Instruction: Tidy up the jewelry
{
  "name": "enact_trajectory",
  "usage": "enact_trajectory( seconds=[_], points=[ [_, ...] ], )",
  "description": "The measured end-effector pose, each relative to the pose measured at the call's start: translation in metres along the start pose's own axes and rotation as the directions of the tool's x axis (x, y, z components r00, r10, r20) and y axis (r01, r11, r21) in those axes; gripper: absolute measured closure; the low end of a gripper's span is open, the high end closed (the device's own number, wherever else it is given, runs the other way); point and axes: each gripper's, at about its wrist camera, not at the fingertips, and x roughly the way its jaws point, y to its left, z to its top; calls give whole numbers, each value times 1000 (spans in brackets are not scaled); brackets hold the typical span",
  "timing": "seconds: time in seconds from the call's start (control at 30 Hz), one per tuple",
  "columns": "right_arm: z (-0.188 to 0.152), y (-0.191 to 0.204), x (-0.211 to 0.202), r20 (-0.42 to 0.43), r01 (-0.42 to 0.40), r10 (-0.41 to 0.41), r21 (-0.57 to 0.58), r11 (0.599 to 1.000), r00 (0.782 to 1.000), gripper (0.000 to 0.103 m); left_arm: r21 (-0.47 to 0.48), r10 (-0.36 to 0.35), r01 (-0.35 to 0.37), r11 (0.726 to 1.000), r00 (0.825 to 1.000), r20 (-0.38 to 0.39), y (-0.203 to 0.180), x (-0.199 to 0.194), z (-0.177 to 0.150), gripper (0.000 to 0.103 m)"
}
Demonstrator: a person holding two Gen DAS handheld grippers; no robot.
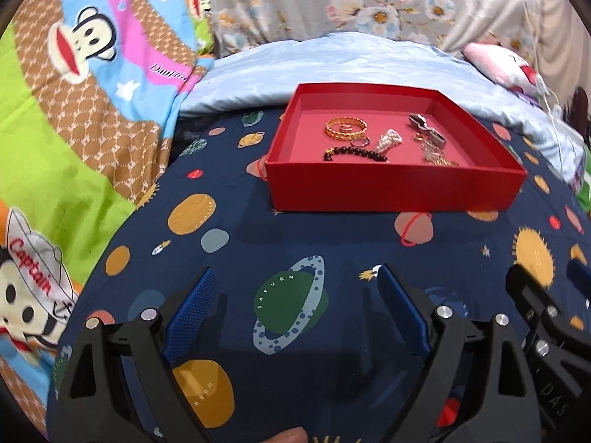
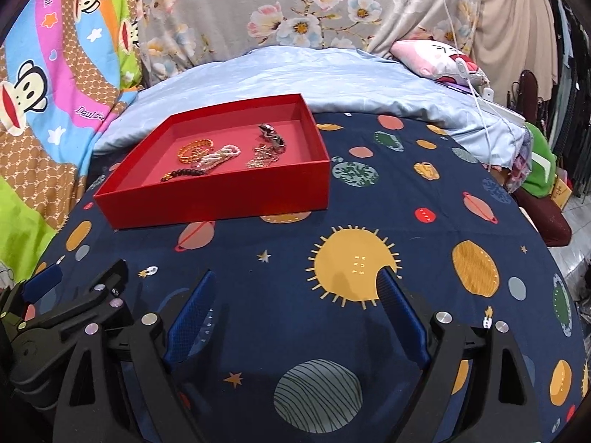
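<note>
Our left tool (image 1: 295,280) and right tool (image 2: 297,284) hung released and empty over the planet-print bedspread (image 2: 406,221). Ahead, all the jewelry we saw lay in the red box (image 1: 391,188): gold bangle (image 1: 346,128), dark bead bracelet (image 1: 356,155), pearls (image 2: 221,155), silver chains (image 2: 262,158). That fitted either sorted pieces or pieces awaiting sorting. Open bedspread lay between tools and box; pillows crowded beyond.

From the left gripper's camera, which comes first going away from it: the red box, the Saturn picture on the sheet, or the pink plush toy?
1. Saturn print, just ahead between the open left gripper's fingers.
2. Red box, farther up the sheet, slightly right.
3. Pink plush toy, far right, beyond the box.
</note>
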Motion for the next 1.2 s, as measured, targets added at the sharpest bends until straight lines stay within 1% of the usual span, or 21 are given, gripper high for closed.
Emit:
enact_trajectory(
  seconds=[0.23,0.4,0.73,1.2],
  points=[
    [0,7,2,-10,13,-13,-30,999,1000,16,-15,-16,16,1000,999,-36,4,8,0,17],
    [0,7,1,-10,13,-13,-30,999,1000,16,-15,-19,18,1000,999,-38,3,8,0,17],
    [-1,6,2,-12,12,-12,-25,1000,1000,16,-2,5,-5,1000,1000,-25,1,7,-1,17],
    [-1,3,0,-10,12,-13,-17,1000,1000,16,5,12,-12,1000,1000,-24,0,5,-1,17]
  ],
)
